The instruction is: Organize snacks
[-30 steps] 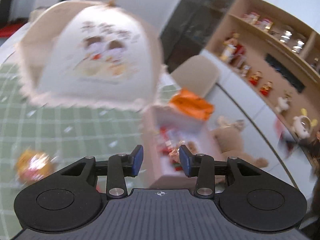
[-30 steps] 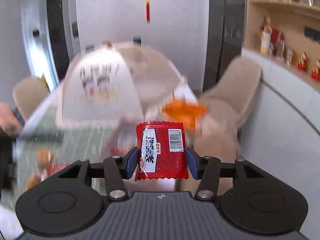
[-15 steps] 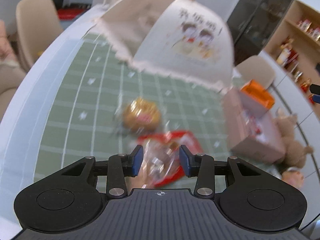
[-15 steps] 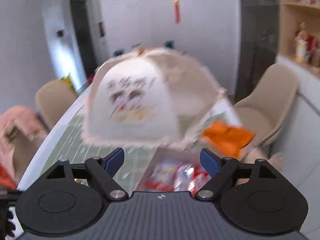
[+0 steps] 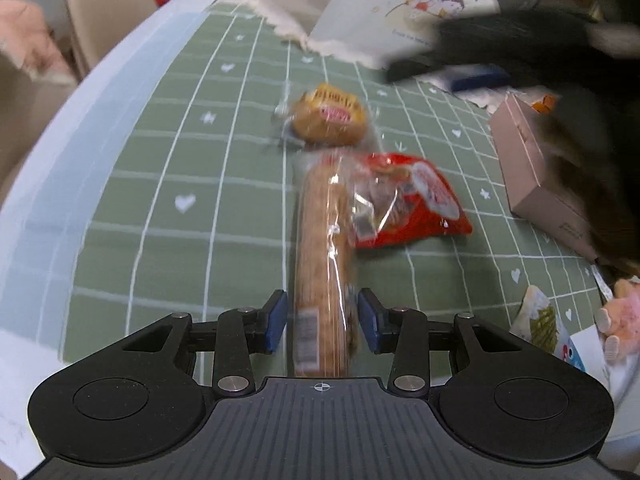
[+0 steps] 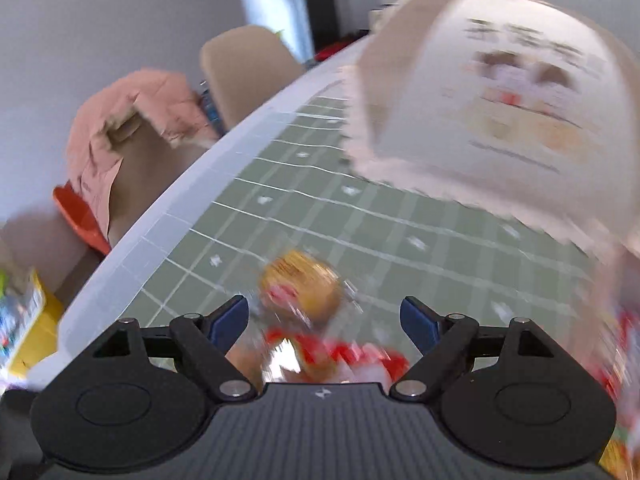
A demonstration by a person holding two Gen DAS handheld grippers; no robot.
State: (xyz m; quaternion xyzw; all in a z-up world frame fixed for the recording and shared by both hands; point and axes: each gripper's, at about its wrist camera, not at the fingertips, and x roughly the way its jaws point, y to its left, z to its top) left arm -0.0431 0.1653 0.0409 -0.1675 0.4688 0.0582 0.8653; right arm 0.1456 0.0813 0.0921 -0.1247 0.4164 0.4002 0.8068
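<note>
Left gripper [image 5: 322, 316]: jaws partly open, a long cracker pack [image 5: 322, 248] in clear wrap lies between the blue pads; small gaps show on both sides, so no squeeze visible. The pack runs from bottom centre up toward mid-frame on the green checked tablecloth [image 5: 168, 184]. Its far end is against a red snack bag [image 5: 424, 204], right of centre. Above both, near centre top, a round yellow-orange bun pack [image 5: 330, 120], slightly blurred. Cardboard box [image 5: 532, 172] at the right edge, partly hidden by a dark blurred shape that is likely the other gripper; can't confirm. Cream food cover [image 5: 400, 4] with a cartoon print at top. Lower right corner: a small white-and-green packet [image 5: 540, 320] and a pink plush toy [image 5: 622, 312]

Right gripper [image 6: 324, 320]: jaws wide open, nothing held. View heavily blurred. The bun pack [image 6: 300, 280] sits on the cloth in the gap between the fingers in the picture, with the red bag [image 6: 340, 356] just below it at the gripper body edge. Food cover [image 6: 500, 112] fills upper right. Beige chair [image 6: 248, 68] upper centre-left, pink jacket [image 6: 128, 120] over another chair at left
</note>
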